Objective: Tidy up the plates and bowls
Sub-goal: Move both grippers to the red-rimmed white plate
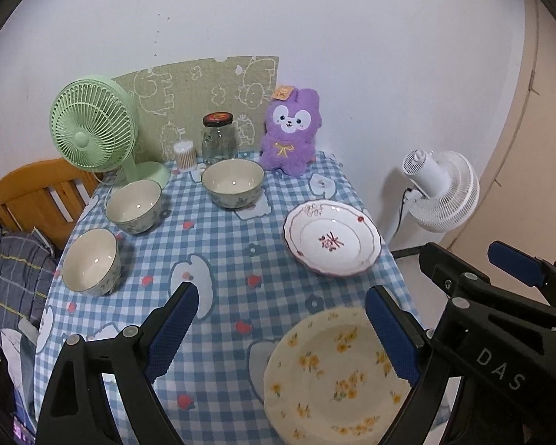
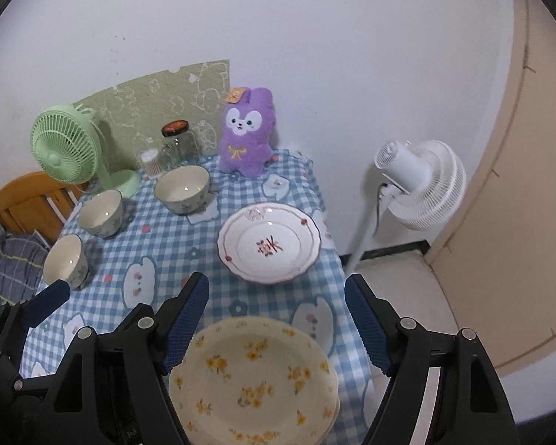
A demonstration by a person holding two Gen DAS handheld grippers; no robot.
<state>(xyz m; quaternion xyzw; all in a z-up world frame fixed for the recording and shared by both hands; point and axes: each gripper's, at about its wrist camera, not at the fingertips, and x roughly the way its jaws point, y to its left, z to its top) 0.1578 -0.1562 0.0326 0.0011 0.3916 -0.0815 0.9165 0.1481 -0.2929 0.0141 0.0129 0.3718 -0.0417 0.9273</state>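
Three cream bowls (image 1: 90,261) (image 1: 133,205) (image 1: 232,182) stand along the left and back of the checked tablecloth (image 1: 222,244). A white plate with a red character (image 1: 331,243) (image 2: 268,243) lies at the right. A yellow floral plate (image 1: 333,374) (image 2: 254,378) lies at the near edge, and a second rim shows under its right side. My left gripper (image 1: 281,289) hangs open above the cloth, left of the floral plate. My right gripper (image 2: 277,280) is open above the floral plate, and nothing is between its fingers. Each gripper's fingers (image 1: 515,265) (image 2: 48,302) show in the other's view.
At the back stand a green desk fan (image 1: 92,126), a cotton swab tub (image 1: 185,154), a glass jar (image 1: 218,137) and a purple plush toy (image 1: 291,129). A white floor fan (image 2: 419,183) stands right of the table. A wooden bed frame (image 1: 37,193) is at the left.
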